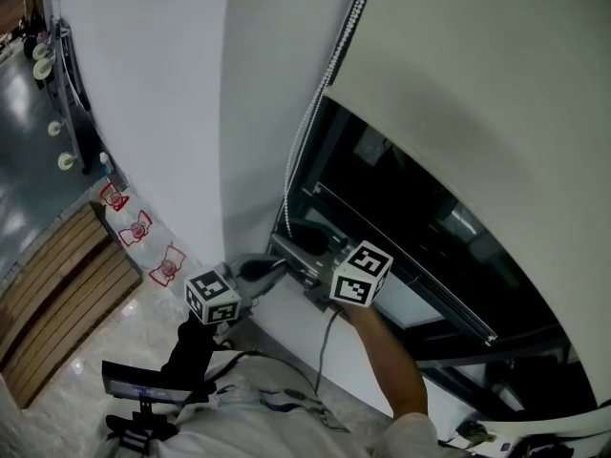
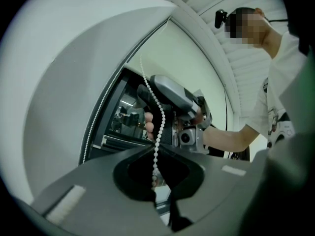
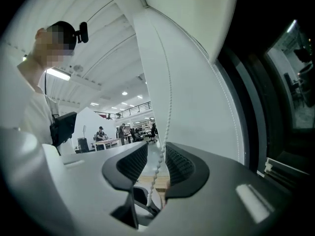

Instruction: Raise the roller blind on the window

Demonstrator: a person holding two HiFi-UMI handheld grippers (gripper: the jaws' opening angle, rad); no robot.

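Note:
A cream roller blind point(image 1: 477, 84) covers the upper part of a dark window point(image 1: 401, 208). Its white bead chain point(image 1: 320, 93) hangs down the left side of the frame. My left gripper point(image 1: 279, 267) points level at the chain. In the left gripper view its jaws point(image 2: 156, 147) are shut on the bead chain point(image 2: 157, 117), which runs on down behind the tips. My right gripper point(image 1: 291, 244) sits just above it on the same chain. In the right gripper view it point(image 3: 156, 150) is open, and the chain point(image 3: 167, 97) hangs loose between the ribbed pads point(image 3: 179, 166).
A white wall point(image 1: 162, 84) stands left of the window. The window's sill rail point(image 1: 449, 303) runs below the grippers. Wooden boards point(image 1: 57, 284) and red-marked packets point(image 1: 138, 227) lie on the floor at the left. A dark screen point(image 1: 143, 382) hangs at the person's chest.

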